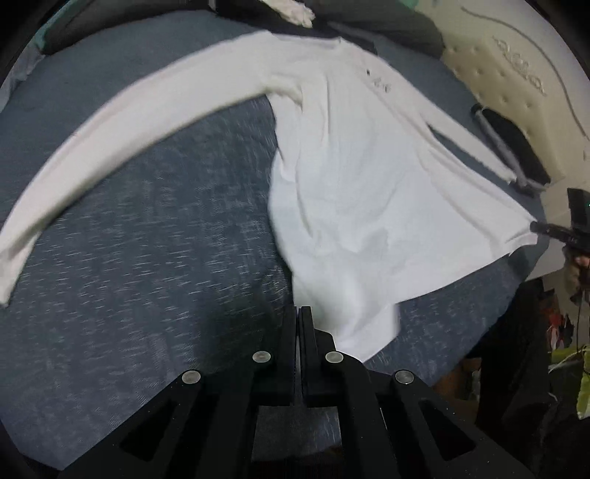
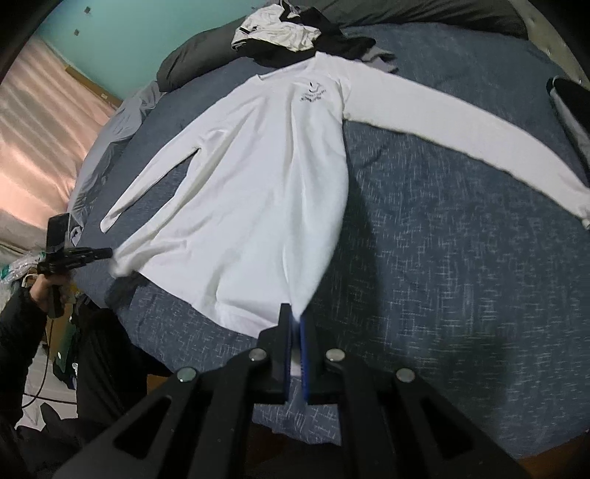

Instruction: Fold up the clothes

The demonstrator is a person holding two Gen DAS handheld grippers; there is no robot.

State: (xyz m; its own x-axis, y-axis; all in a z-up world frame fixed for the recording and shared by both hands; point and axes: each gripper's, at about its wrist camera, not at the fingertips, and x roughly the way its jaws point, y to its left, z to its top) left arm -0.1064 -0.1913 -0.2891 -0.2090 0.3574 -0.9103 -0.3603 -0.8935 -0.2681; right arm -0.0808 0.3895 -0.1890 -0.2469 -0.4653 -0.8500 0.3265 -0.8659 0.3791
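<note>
A white long-sleeve shirt (image 1: 361, 177) with a small dark chest logo (image 2: 312, 92) lies face up on a blue-grey bed cover (image 1: 147, 239), both sleeves spread outward. My left gripper (image 1: 298, 313) is shut on one bottom hem corner; the right wrist view shows the same gripper (image 2: 108, 253) pinching that corner. My right gripper (image 2: 297, 320) is shut on the other hem corner, with white cloth between its blue pads (image 2: 303, 342). Seen from the left wrist view, the right gripper (image 1: 534, 226) pulls that corner taut. The hem is lifted slightly off the bed between the two grippers.
A heap of white and black clothes (image 2: 284, 31) and dark pillows (image 2: 191, 55) lie beyond the collar. A dark folded garment (image 1: 512, 147) rests by the cream tufted headboard (image 1: 509, 73). A hand (image 2: 44, 291) and dark sleeve hold the left gripper near the bed edge.
</note>
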